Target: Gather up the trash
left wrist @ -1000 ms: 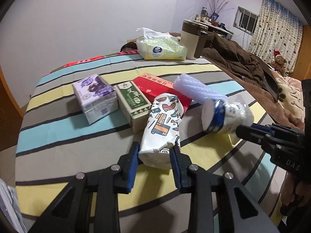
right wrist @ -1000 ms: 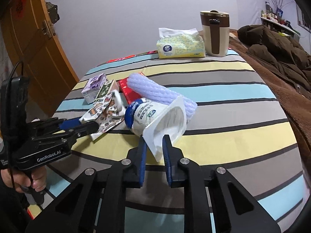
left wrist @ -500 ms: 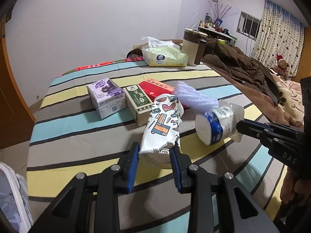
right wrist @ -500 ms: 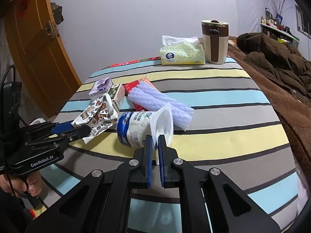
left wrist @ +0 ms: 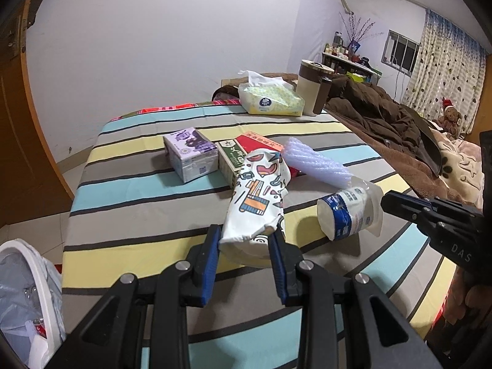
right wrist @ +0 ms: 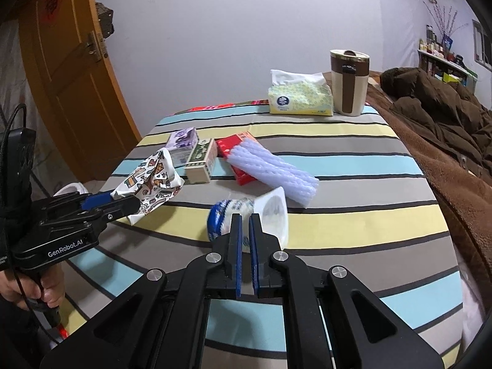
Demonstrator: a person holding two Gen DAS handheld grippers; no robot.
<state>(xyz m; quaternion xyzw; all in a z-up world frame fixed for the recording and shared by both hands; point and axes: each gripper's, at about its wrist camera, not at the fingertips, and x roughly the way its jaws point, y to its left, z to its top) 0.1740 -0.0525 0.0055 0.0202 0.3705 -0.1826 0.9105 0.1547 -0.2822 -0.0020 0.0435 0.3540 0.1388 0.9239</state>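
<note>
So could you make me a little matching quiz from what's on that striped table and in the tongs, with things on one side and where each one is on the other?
Things:
1. patterned paper bag
2. yogurt cup
3. tissue pack
4. foam sleeve

Places:
A. at the far end of the striped table, beside the brown and cream mug
B. pinched by its rim in the right tongs
C. lying across the red box
D. gripped in the left tongs

Pairs: 1-D, 2-B, 3-A, 4-C
</note>
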